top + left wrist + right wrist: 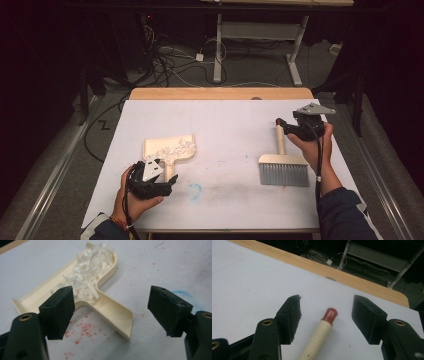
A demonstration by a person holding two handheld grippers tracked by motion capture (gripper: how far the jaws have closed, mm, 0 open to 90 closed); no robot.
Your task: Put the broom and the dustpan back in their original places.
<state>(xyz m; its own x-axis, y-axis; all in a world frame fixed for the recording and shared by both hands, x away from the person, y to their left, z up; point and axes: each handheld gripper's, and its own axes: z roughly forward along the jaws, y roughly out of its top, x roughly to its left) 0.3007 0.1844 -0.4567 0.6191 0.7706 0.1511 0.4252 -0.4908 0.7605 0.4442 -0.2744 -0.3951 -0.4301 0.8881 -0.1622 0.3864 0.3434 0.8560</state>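
A white sheet covers the table (pixel 225 120), leaving a strip of bare wood along the far edge. Dark floor lies on both sides, and beyond the far edge a tangle of cables (pixel 165 55) runs across the floor toward the white legs of another table (pixel 260 35).

On the left, near the front edge, the left claw (pixel 167 181) is held in the person's left hand (pixel 132 197). Its jaws are spread wide with nothing between them, either side of the end of the handle of a cream dustpan (pixel 110 310). The dustpan lies flat just beyond, its tray holding a heap of white paper shreds (pixel 88 272). Red specks (pixel 85 327) dot the sheet beside the handle, and a faint blue smudge (pixel 195 190) marks the sheet to the right of the claw.

On the right lies a hand brush (pixel 283 167) with grey bristles toward the near side and a cream handle pointing far. The right claw (pixel 325 315), held in the right hand (pixel 312 145), is spread open around the handle's red tip (pixel 330 314), not touching it.
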